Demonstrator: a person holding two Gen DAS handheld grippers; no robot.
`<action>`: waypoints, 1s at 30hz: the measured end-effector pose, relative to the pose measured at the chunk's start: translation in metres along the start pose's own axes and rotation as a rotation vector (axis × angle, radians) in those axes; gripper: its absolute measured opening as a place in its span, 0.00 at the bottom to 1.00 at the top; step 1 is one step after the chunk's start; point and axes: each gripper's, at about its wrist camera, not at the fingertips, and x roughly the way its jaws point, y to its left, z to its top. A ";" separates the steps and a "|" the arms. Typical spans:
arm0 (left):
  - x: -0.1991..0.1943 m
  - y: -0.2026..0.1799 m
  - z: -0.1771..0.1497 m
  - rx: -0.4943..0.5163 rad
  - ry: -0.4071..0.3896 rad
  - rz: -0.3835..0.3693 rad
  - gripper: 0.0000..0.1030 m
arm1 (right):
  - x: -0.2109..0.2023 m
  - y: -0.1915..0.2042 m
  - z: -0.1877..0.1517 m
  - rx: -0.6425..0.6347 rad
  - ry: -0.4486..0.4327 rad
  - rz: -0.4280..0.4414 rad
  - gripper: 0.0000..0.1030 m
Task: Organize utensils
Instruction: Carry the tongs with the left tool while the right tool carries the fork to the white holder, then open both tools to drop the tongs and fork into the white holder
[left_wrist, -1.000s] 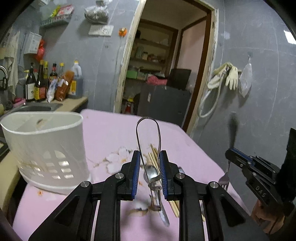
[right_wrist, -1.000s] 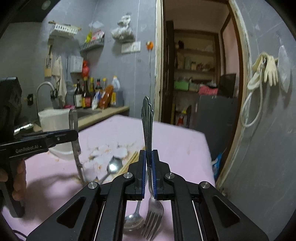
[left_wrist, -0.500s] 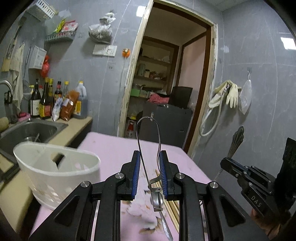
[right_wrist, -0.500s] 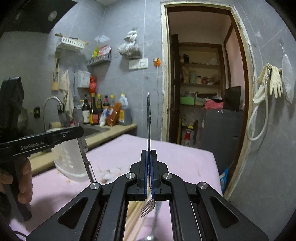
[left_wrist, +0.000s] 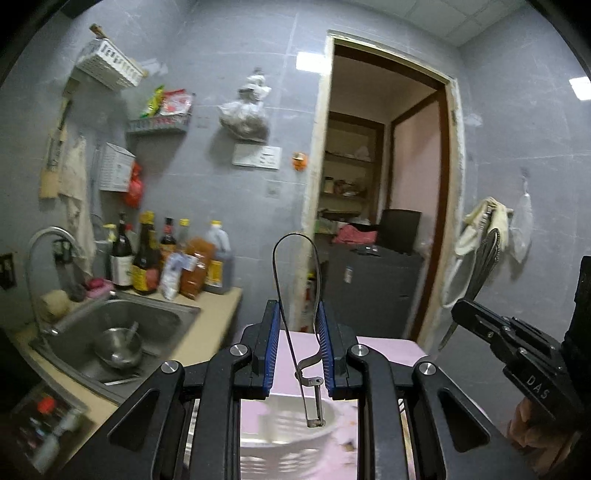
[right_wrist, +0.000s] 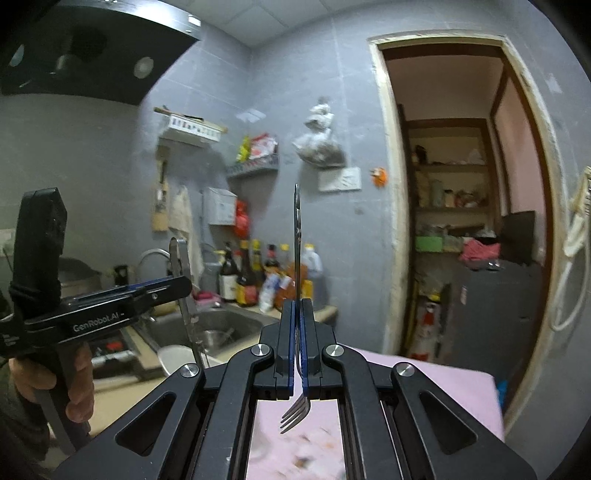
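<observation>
My left gripper (left_wrist: 298, 332) is shut on a metal peeler (left_wrist: 316, 400); its wire loop stands up between the blue pads and its blade hangs down. Blurred and low in the left wrist view, a white slotted utensil holder (left_wrist: 288, 424) sits right under the blade. My right gripper (right_wrist: 296, 332) is shut on a steel fork (right_wrist: 295, 410), handle up and tines down over the pink tablecloth (right_wrist: 424, 380). The right wrist view shows the left gripper (right_wrist: 181, 286) at the left with the peeler (right_wrist: 192, 325), a hand below it. The left wrist view has the right gripper (left_wrist: 480, 325) at the right.
A steel sink (left_wrist: 122, 332) with a bowl in it and a tap lies to the left, on a beige counter. Several sauce bottles (left_wrist: 166, 258) stand behind it. Wall racks and a hanging bag are above. An open doorway (left_wrist: 384, 221) is straight behind the table.
Both grippers have risen and tilted up with the peeler and fork still held. The spoon and chopsticks on the cloth have dropped out of view. The white holder now lies under the left gripper.
</observation>
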 end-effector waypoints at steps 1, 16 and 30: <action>-0.002 0.011 0.002 0.001 -0.003 0.009 0.17 | 0.007 0.007 0.003 0.006 0.001 0.012 0.00; 0.043 0.091 -0.025 -0.035 0.119 0.104 0.17 | 0.083 0.052 -0.017 -0.029 0.122 -0.016 0.00; 0.073 0.087 -0.073 -0.047 0.263 0.110 0.17 | 0.116 0.044 -0.071 0.023 0.296 0.019 0.03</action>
